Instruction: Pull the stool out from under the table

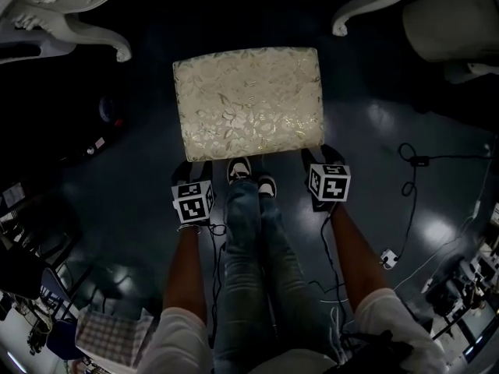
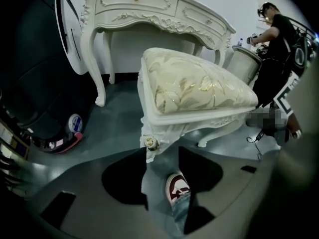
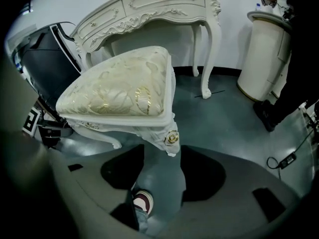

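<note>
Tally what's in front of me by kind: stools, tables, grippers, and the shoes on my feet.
Stool: 1
Table: 1
Grippers: 2, the left gripper and the right gripper
Shoes: 2
Total: 6

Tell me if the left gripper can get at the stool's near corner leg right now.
Probably yes. The left gripper has its jaws apart and empty, and the stool's corner leg stands just ahead of them with nothing in between.
</note>
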